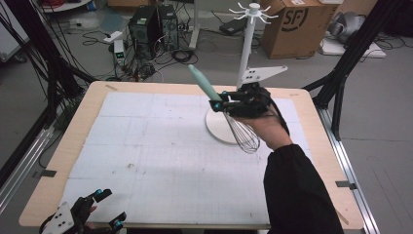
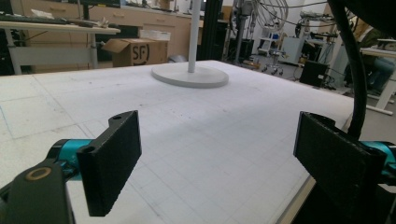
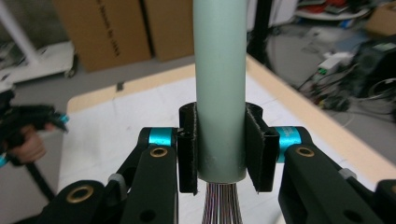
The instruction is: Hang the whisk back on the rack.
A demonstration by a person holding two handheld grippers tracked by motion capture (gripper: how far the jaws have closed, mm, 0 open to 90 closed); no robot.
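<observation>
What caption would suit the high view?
Right tool holds a whisk above the table near a stand.

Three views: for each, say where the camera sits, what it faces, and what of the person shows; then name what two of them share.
High view: above the table's near side, looking down on the mat; sleeve and both grippers show.
Left gripper view: on the left gripper, low at the near edge, facing the stand's base; open jaws show.
Right gripper view: on the right gripper, clamping the whisk; the other hand shows.
Shared: high and right gripper views show the whisk.

Both hand-held grippers black w/ teal joints: left hand-held gripper (image 1: 108, 209) carried grey plate; right hand-held gripper (image 1: 217, 105) showed brass screws; black sleeve (image 1: 297, 195).
</observation>
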